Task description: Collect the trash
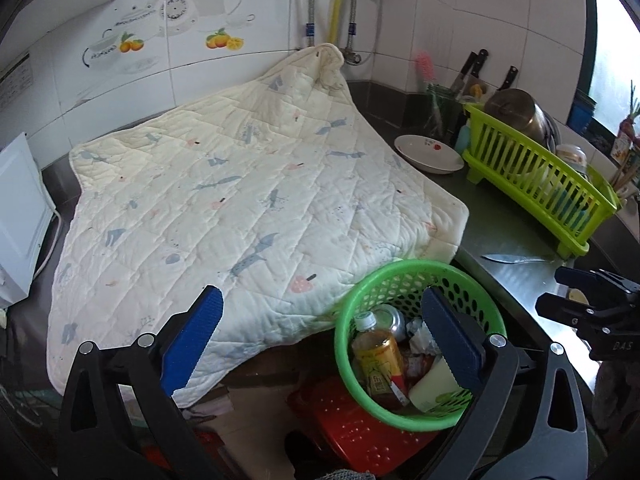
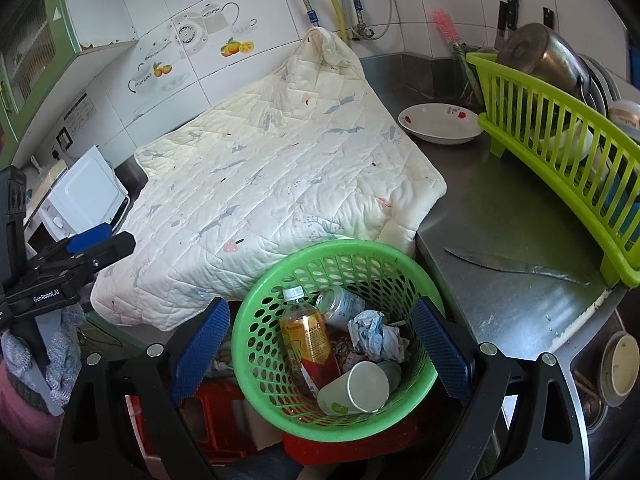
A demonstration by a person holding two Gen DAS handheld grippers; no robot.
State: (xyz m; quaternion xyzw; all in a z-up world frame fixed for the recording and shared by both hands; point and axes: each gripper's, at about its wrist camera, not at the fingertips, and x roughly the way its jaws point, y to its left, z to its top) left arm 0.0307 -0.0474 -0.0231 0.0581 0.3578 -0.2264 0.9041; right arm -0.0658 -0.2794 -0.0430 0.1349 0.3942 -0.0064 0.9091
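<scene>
Keeping both the left gripper [image 1: 320, 344] and right gripper [image 2: 320, 348] released and empty, we risk tipping the green basket [image 2: 256, 344], where the trash lies, off the red stool [image 1: 352, 420].

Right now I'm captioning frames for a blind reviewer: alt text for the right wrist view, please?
A green basket holding a bottle, can, crumpled paper and paper cup sits between the open right gripper. Behind it a quilted cloth covers the counter, beside a knife.
</scene>
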